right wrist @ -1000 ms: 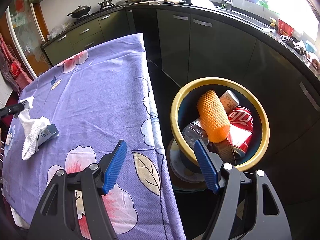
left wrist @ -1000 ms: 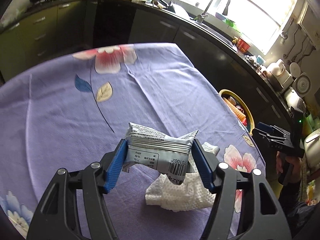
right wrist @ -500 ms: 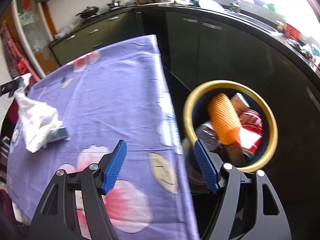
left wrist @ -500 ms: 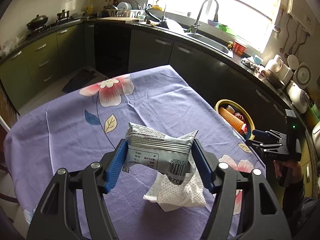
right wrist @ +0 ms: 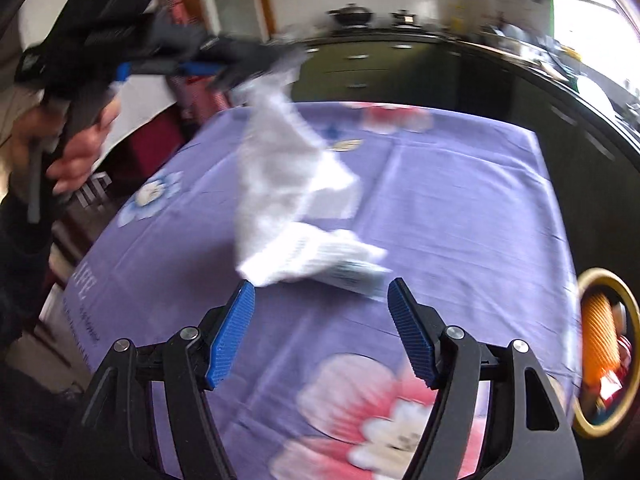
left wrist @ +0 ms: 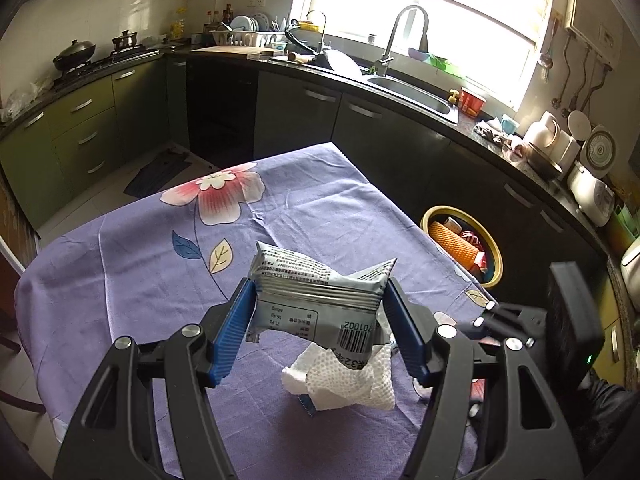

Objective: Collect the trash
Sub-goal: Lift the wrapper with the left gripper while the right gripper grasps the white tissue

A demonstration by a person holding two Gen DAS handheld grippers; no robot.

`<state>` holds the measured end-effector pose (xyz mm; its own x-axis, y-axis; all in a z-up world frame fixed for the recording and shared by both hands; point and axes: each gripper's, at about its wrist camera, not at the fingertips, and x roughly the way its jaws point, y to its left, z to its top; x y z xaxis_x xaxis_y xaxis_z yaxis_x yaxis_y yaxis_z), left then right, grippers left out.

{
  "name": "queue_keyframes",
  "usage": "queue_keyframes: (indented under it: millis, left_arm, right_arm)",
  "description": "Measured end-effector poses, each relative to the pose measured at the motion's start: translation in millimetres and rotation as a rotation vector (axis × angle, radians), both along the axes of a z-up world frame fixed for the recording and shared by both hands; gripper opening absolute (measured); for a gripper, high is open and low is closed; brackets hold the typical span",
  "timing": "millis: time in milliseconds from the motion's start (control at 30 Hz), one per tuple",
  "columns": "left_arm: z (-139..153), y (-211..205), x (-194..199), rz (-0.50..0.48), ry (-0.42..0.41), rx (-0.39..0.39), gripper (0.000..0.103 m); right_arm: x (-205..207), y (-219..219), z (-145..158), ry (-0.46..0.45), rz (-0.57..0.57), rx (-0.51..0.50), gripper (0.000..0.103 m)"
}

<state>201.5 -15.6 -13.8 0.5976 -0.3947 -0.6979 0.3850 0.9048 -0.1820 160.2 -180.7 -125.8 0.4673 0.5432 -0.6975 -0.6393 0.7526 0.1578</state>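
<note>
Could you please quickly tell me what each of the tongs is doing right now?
Left tongs: closed on the silver snack wrapper, with a white paper towel hanging below.
Right tongs: open, nothing between the pads, over the purple tablecloth.

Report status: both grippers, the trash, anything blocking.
Left gripper shut on silver wrapper, paper towel hanging below. Right gripper open, empty. Bin beside table, nothing blocking.

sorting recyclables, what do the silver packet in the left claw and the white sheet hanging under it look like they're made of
The packet looks like thin plastic or foil film: silvery sheen, crimped end seals, printed barcode. The white sheet looks like paper towel or tissue: matte, dimpled embossing, soft crumpled folds. It could be thin cloth; the pictures leave that open.
</note>
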Motion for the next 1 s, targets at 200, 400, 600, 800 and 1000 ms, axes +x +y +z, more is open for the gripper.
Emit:
queue_keyframes:
  millis: [200, 400, 600, 800, 1000]
  left_arm:
    - [0, 3, -2, 0.000, 0.002, 0.003, 0.063]
    - [0, 4, -5, -0.006, -0.001, -0.004, 0.063]
    - [5, 8, -9, 0.007, -0.016, -0.013, 0.063]
    - [16, 18, -11, 0.028, -0.040, -0.040, 0.063]
    - [22, 14, -10, 0.026, -0.056, -0.031, 0.063]
  right_arm:
    - [-2, 38, -3, -0.005, 0.079, 0.012, 0.047]
    - [9, 49, -8, 0.032, 0.085, 0.012, 0.030]
    - [20, 38, -11, 0.083, 0.040, 0.028, 0.003]
    - [17, 5, -12, 0.140, -0.015, 0.077, 0.003]
    - [19, -9, -3, 0.121, -0.023, 0.146, 0.003]
